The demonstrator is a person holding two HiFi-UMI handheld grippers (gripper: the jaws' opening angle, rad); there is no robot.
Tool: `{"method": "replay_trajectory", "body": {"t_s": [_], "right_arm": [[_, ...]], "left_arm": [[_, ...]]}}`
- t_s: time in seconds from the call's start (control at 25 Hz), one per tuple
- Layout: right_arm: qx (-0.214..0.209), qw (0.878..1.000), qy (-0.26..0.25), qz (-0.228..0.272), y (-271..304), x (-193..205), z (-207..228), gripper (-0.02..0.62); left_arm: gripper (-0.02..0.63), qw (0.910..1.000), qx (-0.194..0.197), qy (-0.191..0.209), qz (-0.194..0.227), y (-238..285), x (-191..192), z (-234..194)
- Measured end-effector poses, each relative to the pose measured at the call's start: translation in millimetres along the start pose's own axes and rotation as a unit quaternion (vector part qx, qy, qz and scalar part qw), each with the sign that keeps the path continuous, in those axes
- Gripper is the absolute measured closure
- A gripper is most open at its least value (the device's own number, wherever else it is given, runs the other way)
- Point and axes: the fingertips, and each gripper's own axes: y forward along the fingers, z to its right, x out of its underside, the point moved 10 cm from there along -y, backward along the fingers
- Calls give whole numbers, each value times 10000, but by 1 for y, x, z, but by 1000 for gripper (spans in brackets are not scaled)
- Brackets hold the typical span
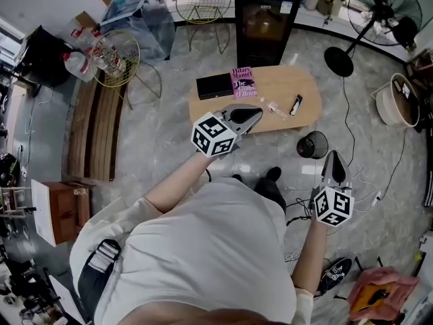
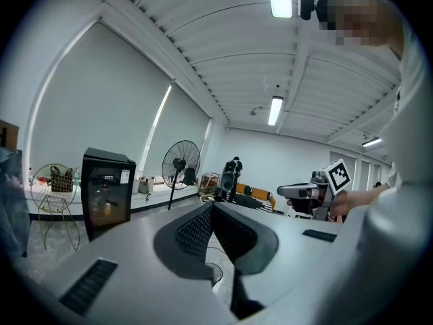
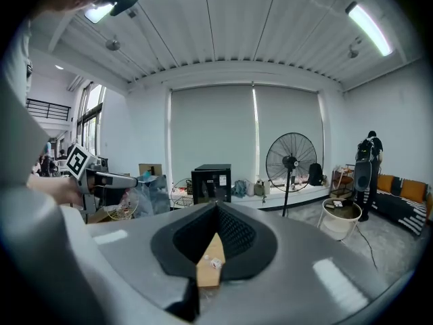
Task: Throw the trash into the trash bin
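A low wooden table (image 1: 308, 87) carries a small clear wrapper (image 1: 274, 107) and a black pen-like item (image 1: 295, 105). A small black mesh trash bin (image 1: 312, 144) stands on the floor at the table's near right corner. My left gripper (image 1: 252, 114) hovers over the table's near edge, jaws together and nothing in them (image 2: 212, 207). My right gripper (image 1: 333, 160) is held right of the bin, shut (image 3: 216, 205). A tan sliver with white specks (image 3: 211, 261) shows in the slot below its jaws. It looks like the table seen through the slot.
On the table also lie a pink book (image 1: 243, 82) and a black box (image 1: 214, 85). A black cabinet (image 1: 264, 19) stands behind it, a floor fan (image 1: 379, 9) and a white bucket (image 1: 396, 100) to the right, with cables across the floor. A wooden bench (image 1: 95, 131) is left.
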Motion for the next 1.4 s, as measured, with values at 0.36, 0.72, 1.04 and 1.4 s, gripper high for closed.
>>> {"method": "replay_trajectory", "body": {"t_s": [0.36, 0.72, 1.04, 1.4], "right_arm": [[-164, 9998, 18, -98, 33, 1, 27, 584], [-328, 9991, 44, -260, 85, -9, 84, 584], [-646, 9967, -7, -481, 139, -17, 136, 584], [-953, 9937, -18, -584, 182, -21, 198, 584]], "left_arm": [[600, 10000, -71, -2, -11, 31, -2, -5], [600, 9996, -287, -47, -11, 87, -16, -16], [600, 9989, -462, -98, -25, 149, -28, -27], [600, 9971, -744, -135, -89, 212, -35, -23]]}}
